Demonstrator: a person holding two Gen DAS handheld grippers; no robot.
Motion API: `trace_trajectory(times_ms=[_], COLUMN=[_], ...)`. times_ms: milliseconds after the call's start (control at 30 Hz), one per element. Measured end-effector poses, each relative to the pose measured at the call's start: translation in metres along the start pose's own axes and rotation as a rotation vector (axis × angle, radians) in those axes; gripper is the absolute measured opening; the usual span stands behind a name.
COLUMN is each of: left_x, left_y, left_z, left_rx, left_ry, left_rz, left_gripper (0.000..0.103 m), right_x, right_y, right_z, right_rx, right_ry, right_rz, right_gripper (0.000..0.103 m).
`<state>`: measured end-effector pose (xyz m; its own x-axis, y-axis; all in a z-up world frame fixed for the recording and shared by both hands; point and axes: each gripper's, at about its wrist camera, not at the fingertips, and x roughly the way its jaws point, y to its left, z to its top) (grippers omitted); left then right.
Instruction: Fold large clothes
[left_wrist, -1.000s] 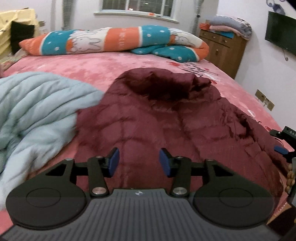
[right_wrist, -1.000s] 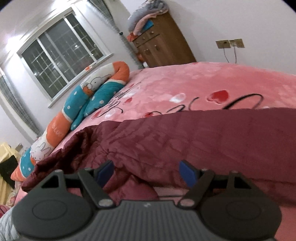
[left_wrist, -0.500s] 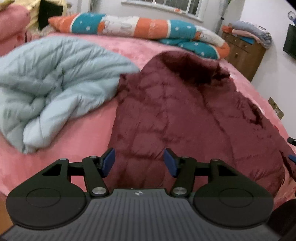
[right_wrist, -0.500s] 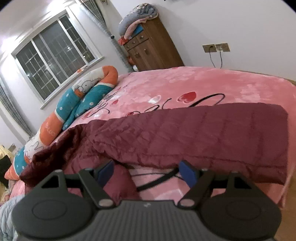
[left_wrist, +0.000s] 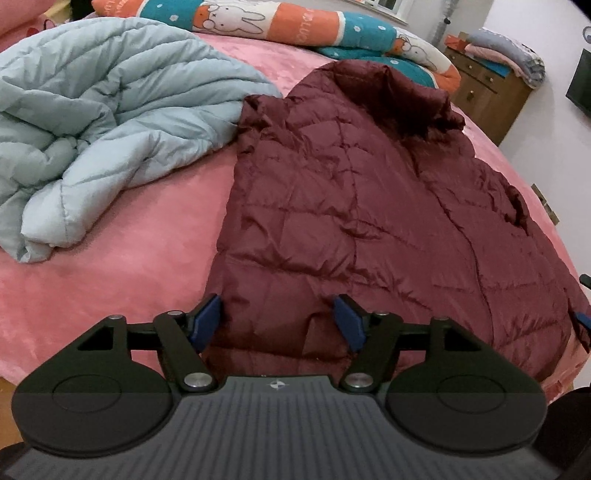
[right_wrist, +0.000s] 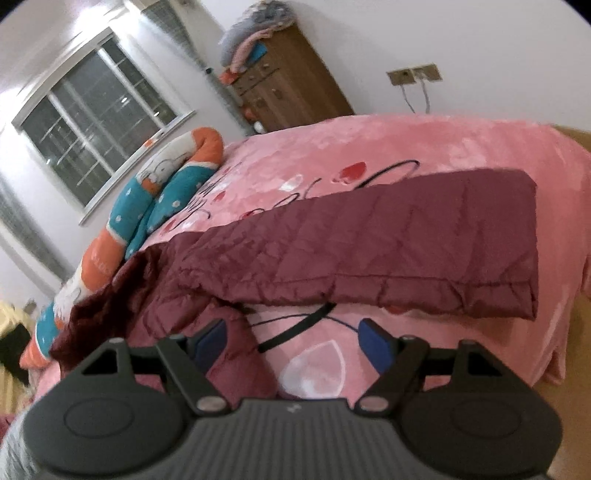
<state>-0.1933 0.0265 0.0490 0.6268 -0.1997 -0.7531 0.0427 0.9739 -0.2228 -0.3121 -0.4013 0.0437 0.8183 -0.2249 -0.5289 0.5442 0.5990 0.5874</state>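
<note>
A dark maroon quilted jacket (left_wrist: 369, 206) lies on a pink bedspread (left_wrist: 122, 258) beside a pale blue coat (left_wrist: 92, 110) and an orange-and-teal rabbit-print bolster (left_wrist: 280, 22).

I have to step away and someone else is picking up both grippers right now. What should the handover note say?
Left gripper: open, jaws have just been widening; the hem of the maroon down jacket lies between them, not pinched.
Right gripper: open, holding nothing, over the pink bedspread just short of the jacket's outstretched sleeve.
Jacket lies spread on the bed, hood end toward the rabbit-print bolster. The pale blue quilted garment lies crumpled beside it.
Done: jacket laid out.
Left: sleeve looks not yet folded in; body folds remain; the blue garment probably follows.
</note>
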Motion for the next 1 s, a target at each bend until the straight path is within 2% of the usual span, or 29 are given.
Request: trace_trajectory(times_ms=[133, 300, 400, 567, 867, 1000], left_x=[0.005, 0.003, -0.002, -0.011, -0.024, -0.021], left_y=[-0.004, -0.009, -0.012, -0.016, -0.032, -0.035], left_z=[-0.001, -0.001, 0.003, 0.017, 0.072, 0.1], left_rx=[0.019, 0.043, 0.048, 0.037, -0.009, -0.047], left_ry=[0.002, -0.015, -0.037, -0.082, -0.217, -0.27], left_rz=[0.005, 0.017, 0.004, -0.061, -0.194, -0.225], left_gripper=[0.069, 0.033, 0.021, 0.013, 0.012, 0.012], right_x=[0.008, 0.024, 0.035, 0.044, 0.057, 0.064], right_y=[-0.01, -0.024, -0.036, -0.046, -0.052, -0.056], right_z=[0.002, 0.001, 0.003, 0.009, 0.02, 0.029], right_rx=[0.06, 0.169, 0.246, 0.305, 0.35, 0.38], right_ry=[0.014, 0.036, 0.022, -0.026, -0.102, -0.145], right_rz=[0.045, 0.093, 0.059, 0.043, 0.016, 0.008], right_gripper=[0.077, 0.072, 0.063, 0.058, 0.058, 0.058])
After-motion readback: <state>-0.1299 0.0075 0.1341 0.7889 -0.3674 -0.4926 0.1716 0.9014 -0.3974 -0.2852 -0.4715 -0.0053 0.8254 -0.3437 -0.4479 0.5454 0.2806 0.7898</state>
